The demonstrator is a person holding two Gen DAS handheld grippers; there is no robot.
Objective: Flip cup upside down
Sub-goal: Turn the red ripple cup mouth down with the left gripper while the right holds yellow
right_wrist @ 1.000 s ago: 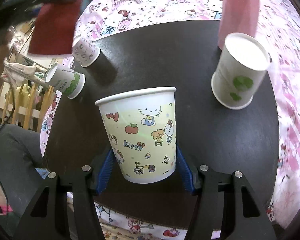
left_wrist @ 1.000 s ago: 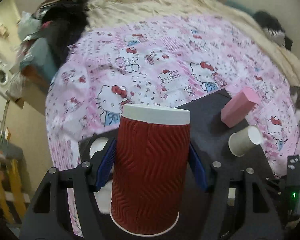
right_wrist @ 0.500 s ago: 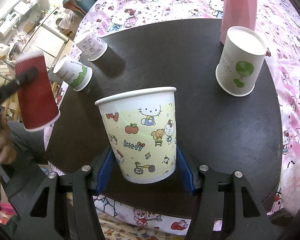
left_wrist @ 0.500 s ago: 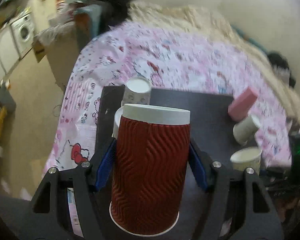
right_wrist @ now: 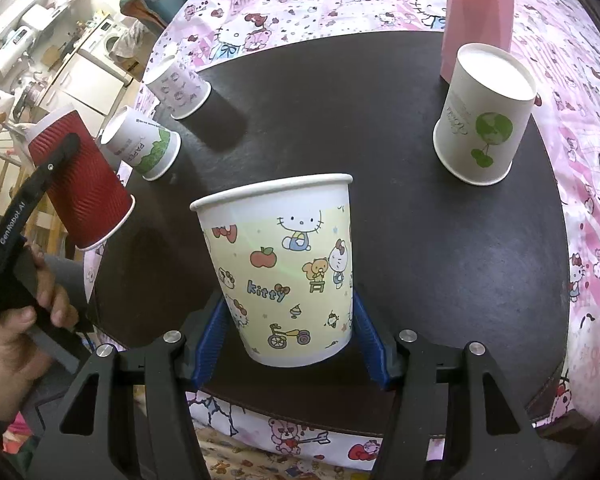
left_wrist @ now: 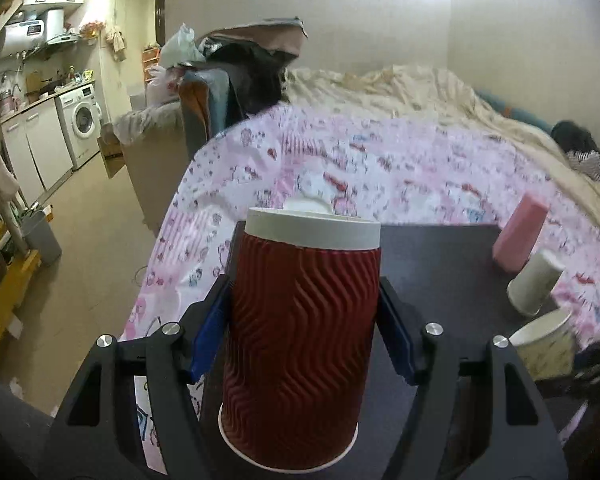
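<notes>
- The left gripper squeezes the red cup upside down, its wide rim at the bottom.
- The right gripper squeezes the kitty cup, mouth up.
- Only the right view shows the hand, two more upside-down cups on the dark table, and the tree cup by the pink box.
- Only the left view shows the washing machine.

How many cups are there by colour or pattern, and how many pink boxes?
Red ribbed cup: 1
Hello Kitty cup: 1
White cups with green print: 2
White cup with pink print: 1
Pink box: 1
Total: 6
</notes>
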